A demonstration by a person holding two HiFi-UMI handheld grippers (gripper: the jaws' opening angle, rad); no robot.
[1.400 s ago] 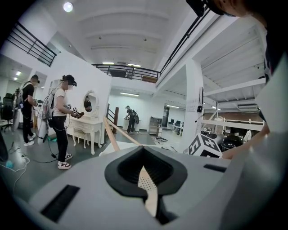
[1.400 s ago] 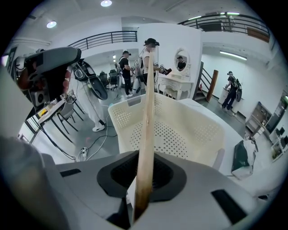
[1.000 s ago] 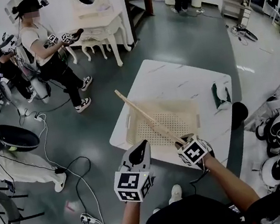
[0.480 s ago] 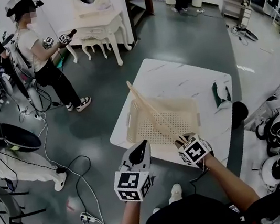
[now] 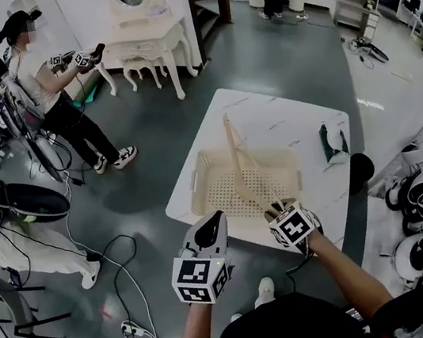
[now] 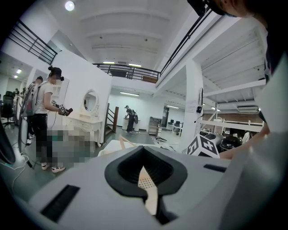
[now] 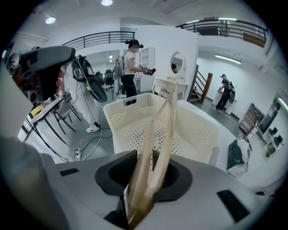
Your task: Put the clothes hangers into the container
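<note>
Wood hanger (image 5: 237, 156) upright btwn R gripper (image 5: 271, 212) jaws, just been opening, hold slack; may topple past basket (image 5: 284, 161) rim onto table (image 5: 300, 121). L gripper (image 5: 210, 232) jaws apart, empty.

My right gripper (image 7: 141, 188) fills the bottom of the view. Its fingers have just been opening, and the wooden hanger (image 7: 163, 130) sits in the gap between them, looking loose rather than pinched. The hanger is smeared with blur and runs up and away over the white perforated basket (image 7: 200, 130), which sits on the white counter (image 7: 225, 134). A green bag (image 7: 236, 155) lies on the counter right of the basket. Farther back, a person (image 7: 130, 72) in a white top holds grippers beside a white dresser (image 7: 173, 81) with an oval mirror. Cables (image 7: 90, 143) trail over the floor on the left.
</note>
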